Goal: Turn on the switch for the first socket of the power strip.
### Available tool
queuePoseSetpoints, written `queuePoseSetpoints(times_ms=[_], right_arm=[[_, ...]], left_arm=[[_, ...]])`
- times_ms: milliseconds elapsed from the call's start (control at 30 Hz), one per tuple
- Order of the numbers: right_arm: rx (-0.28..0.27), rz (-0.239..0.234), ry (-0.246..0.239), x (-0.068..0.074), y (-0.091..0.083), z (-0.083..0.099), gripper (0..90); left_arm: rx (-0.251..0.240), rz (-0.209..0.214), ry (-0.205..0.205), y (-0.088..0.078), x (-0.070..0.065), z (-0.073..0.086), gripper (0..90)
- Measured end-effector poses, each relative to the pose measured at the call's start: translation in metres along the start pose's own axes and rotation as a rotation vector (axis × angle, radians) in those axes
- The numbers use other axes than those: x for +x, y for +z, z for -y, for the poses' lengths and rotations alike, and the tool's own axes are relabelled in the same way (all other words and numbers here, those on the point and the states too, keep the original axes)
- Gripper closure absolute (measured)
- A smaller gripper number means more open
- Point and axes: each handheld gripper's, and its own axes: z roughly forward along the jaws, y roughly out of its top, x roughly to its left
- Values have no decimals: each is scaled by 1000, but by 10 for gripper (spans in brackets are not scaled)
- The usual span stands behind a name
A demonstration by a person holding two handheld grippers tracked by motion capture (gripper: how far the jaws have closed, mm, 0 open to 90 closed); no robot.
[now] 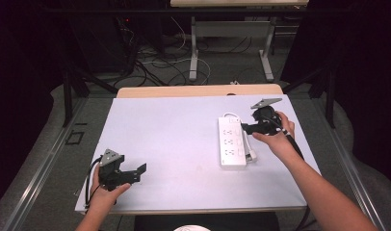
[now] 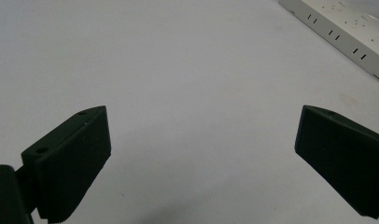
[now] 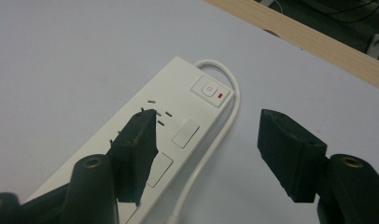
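A white power strip point(image 1: 232, 142) lies on the right half of the white table top point(image 1: 169, 130), its long side running front to back. Its white cable point(image 1: 250, 153) loops round the far end and runs down its right side. My right gripper point(image 1: 244, 128) hovers over the strip's far right part, open. In the right gripper view point(image 3: 207, 116) one jaw is above the strip's sockets point(image 3: 178, 121), the other is over bare table, and the cable point(image 3: 225, 126) and switch point(image 3: 208, 88) lie between. My left gripper point(image 1: 139, 173) rests near the front left corner, open point(image 2: 204, 112) and holding nothing.
A wooden strip point(image 1: 198, 90) borders the table's far edge. Beyond it stand the legs of another table point(image 1: 194, 53) among floor cables. The power strip's corner point(image 2: 346, 32) shows far off in the left gripper view. A white round object point(image 1: 191, 228) sits below the front edge.
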Motion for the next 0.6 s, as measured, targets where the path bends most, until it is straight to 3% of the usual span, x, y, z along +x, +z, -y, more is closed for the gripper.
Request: queuePoseSetpoints(times_ms=[300, 600], right_arm=[[14, 8, -1, -1, 11, -2, 363], [49, 12, 31, -5, 27, -2, 366]], left_arm=[[1, -2, 0, 0, 0, 0, 37], [3, -3, 0, 1, 0, 0, 40]])
